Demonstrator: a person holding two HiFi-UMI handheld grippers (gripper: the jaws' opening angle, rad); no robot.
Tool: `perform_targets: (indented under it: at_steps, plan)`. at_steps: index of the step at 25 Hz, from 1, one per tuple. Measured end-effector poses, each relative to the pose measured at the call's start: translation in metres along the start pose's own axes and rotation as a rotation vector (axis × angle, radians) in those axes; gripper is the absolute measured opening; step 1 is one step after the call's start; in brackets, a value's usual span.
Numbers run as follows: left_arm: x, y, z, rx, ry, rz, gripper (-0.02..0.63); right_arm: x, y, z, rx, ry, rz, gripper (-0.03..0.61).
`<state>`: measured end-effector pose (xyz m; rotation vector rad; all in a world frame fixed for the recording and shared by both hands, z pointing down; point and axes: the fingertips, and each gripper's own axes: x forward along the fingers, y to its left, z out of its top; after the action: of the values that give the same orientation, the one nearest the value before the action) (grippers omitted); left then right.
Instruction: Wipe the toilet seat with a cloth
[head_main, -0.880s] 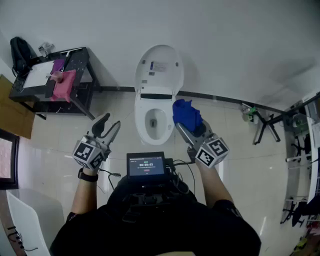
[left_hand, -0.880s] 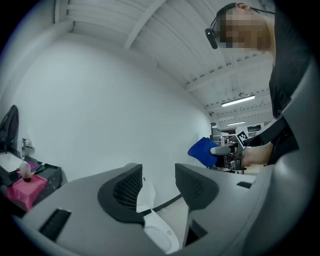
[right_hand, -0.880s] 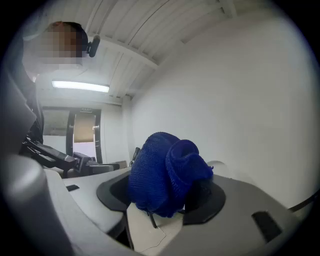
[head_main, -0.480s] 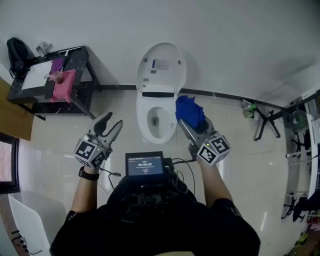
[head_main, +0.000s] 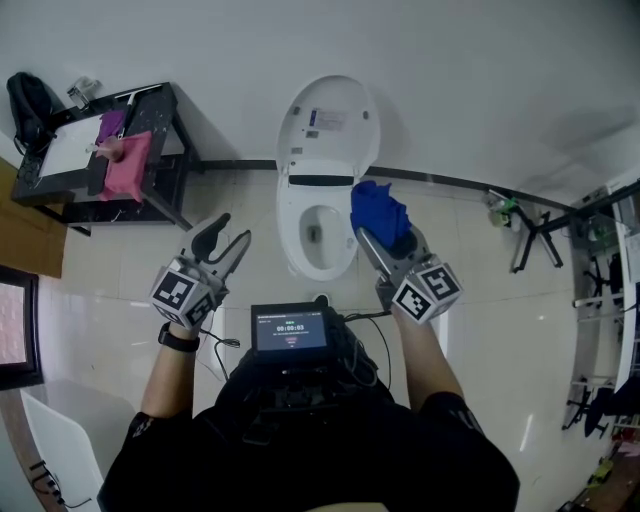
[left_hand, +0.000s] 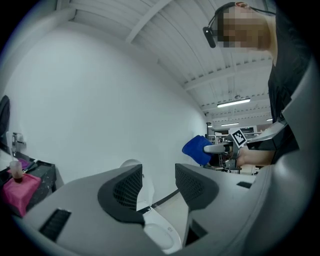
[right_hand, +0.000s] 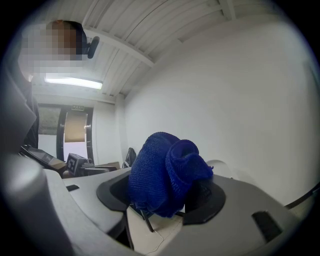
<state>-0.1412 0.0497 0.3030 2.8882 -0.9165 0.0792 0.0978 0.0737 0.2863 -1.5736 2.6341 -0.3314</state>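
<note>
Cloth (head_main: 378, 210) bunched and clamped in right claw (head_main: 388, 240), by toilet seat (head_main: 289, 225), right rim.
Left claw (head_main: 228, 235) parted, empty, held left of the bowl; lid (head_main: 328, 125) raised toward far wall.

The cloth (right_hand: 165, 175) is seen to be a coarse, loosely knitted blue fabric, matt and nubbly. The left gripper (left_hand: 157, 187) and the right gripper (right_hand: 162, 197) are moulded in smooth matt grey plastic. The pads (left_hand: 127, 186) of the left one are black, with a fine grid texture. The toilet (head_main: 289, 215) is finished in glossy white. The floor (head_main: 480, 290) is laid with pale polished tiles, in which light is reflected. The wall (head_main: 480, 90) is painted matt white. The stand (head_main: 165, 125) is framed in black metal, and a soft pink towel (head_main: 125, 168) lies on it.
</note>
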Motion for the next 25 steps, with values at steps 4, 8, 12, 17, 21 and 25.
perform_targets:
  at_steps: [4,8,12,17,21,25]
  plan:
    - [0.017,0.005,0.001,-0.036,0.005,0.003,0.204,0.018,-0.015,-0.006,-0.008,0.035,-0.001,0.275]
    - [0.035,0.023,-0.020,-0.036,0.047,-0.009,0.204,0.049,-0.038,-0.020,-0.002,0.086,0.007,0.275]
    - [0.056,0.040,-0.036,-0.062,0.091,-0.004,0.204,0.088,-0.064,-0.043,0.000,0.142,0.027,0.275]
    - [0.088,0.058,-0.066,-0.079,0.150,0.003,0.204,0.146,-0.097,-0.089,-0.005,0.244,0.081,0.275]
    - [0.115,0.076,-0.097,-0.113,0.192,0.025,0.212,0.199,-0.130,-0.150,-0.015,0.364,0.132,0.273]
    - [0.137,0.098,-0.134,-0.181,0.234,0.069,0.224,0.252,-0.160,-0.229,-0.023,0.501,0.183,0.273]
